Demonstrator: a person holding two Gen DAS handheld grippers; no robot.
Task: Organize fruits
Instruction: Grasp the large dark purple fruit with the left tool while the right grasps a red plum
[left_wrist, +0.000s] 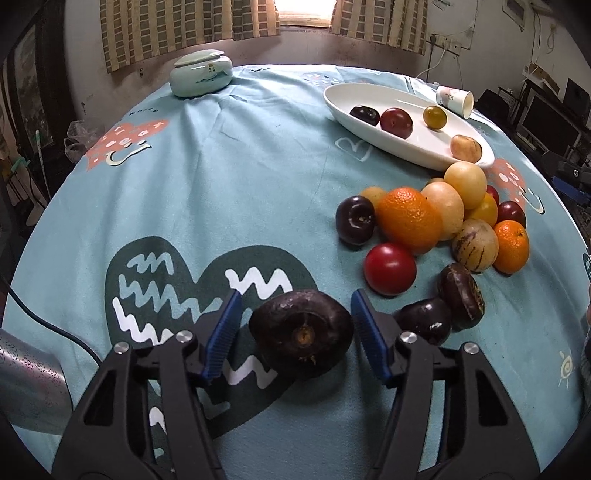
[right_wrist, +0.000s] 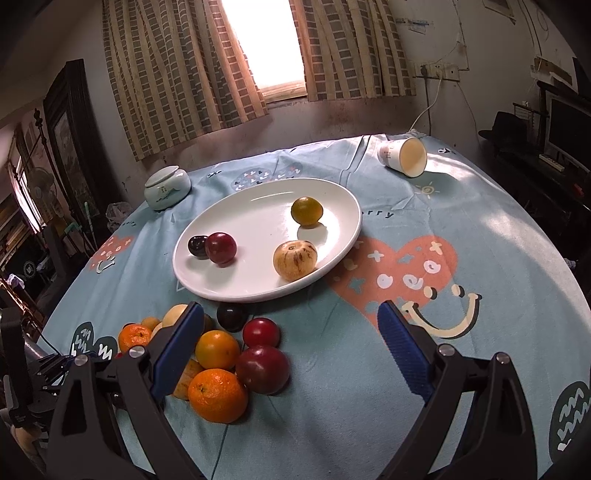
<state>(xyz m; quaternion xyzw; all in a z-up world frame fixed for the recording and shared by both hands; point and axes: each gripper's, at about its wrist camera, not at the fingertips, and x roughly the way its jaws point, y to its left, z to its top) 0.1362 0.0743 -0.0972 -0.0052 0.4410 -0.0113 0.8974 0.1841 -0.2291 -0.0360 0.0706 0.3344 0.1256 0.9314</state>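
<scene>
Left fingers (left_wrist: 236, 325) spread, tilted down astride dark fruit (left_wrist: 301, 334) — right fingers (right_wrist: 404, 347) spread, empty.

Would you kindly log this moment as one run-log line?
left hand-held gripper: astride dark brown round fruit, pads not touching | right hand-held gripper: open, empty | white oval plate: four fruits
</scene>
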